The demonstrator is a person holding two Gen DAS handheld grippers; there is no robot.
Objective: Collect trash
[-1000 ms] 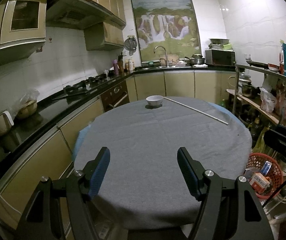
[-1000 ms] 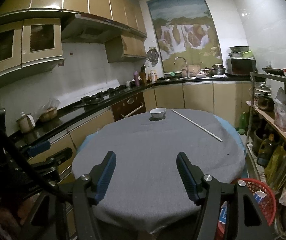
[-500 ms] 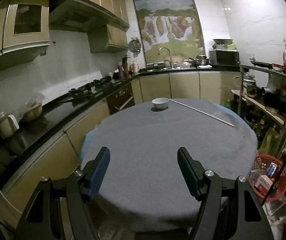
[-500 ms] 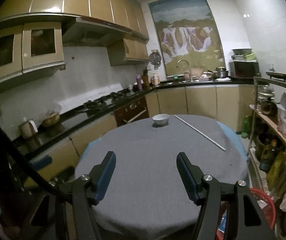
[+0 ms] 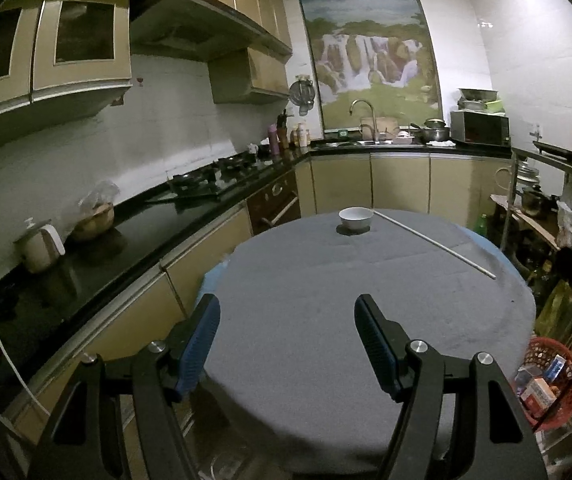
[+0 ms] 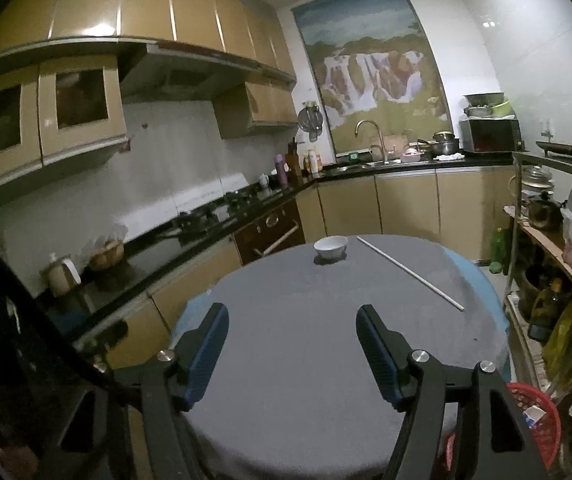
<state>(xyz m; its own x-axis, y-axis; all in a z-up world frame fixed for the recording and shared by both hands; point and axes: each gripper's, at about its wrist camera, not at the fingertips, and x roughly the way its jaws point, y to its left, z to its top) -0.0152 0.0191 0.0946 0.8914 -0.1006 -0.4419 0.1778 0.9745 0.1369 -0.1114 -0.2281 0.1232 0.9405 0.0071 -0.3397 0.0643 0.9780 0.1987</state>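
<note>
Grey cloth covers a round table [image 5: 366, 320], which fills the foreground of both wrist views. Black counter [image 5: 125, 236] is seen running along the left wall and across the back, with a hob [image 5: 205, 182], a sink tap [image 5: 362, 110] and a microwave [image 5: 480, 127] on it. A waterfall mural [image 5: 370, 46] is set above the sink. An open shelf rack [image 6: 554, 240], crowded with pots, bottles and bags, stands at the table's right. A red basket [image 5: 552, 384] holding small cartons and wrappers is seen on the floor, low beside the table's right edge. A white rod [image 5: 434, 242] lies diagonally on the far right part of the cloth. A white bowl [image 5: 354, 218] stands upright at the far edge, just left of the rod's far end. The left gripper [image 5: 288, 344] is held over the near edge, fingers spread, nothing between them. The right gripper [image 6: 292, 352] is likewise empty, its jaws opening. No object lies between either gripper and the bowl. A dark cable [image 6: 25, 304] crosses the lower left of the right view.
</note>
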